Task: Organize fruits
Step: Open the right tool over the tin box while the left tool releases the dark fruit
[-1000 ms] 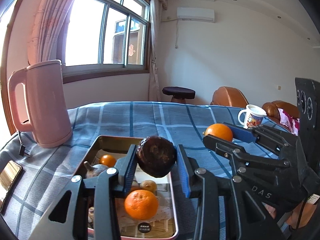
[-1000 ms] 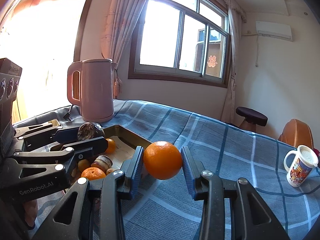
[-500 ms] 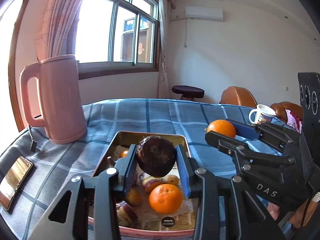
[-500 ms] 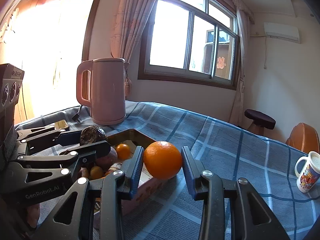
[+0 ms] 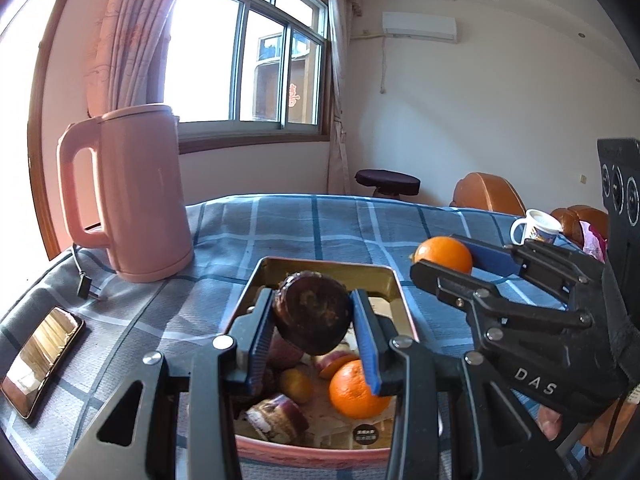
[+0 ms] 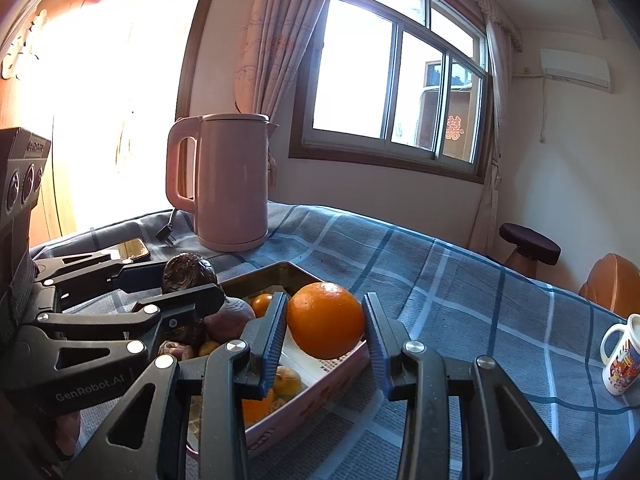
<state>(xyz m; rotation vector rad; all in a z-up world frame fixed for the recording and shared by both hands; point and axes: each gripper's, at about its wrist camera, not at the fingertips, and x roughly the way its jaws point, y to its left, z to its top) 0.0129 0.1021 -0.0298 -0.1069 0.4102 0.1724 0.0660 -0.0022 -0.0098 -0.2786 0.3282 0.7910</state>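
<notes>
While the left gripper (image 5: 313, 330) clamps a dark fruit (image 5: 312, 317) above the tray (image 5: 394, 282) at lower centre, the right gripper (image 6: 325, 330) pinches an orange (image 6: 325, 321) over the tray's edge; each should descend before releasing, onto open tray floor.

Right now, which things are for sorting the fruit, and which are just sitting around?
For the job:
- left gripper holding the dark wrinkled round fruit
- right gripper holding the big orange
- rectangular metal tin tray with fruit in it

Just lying about:
- pink electric kettle
- printed white mug
- smartphone
- blue checked tablecloth
</notes>
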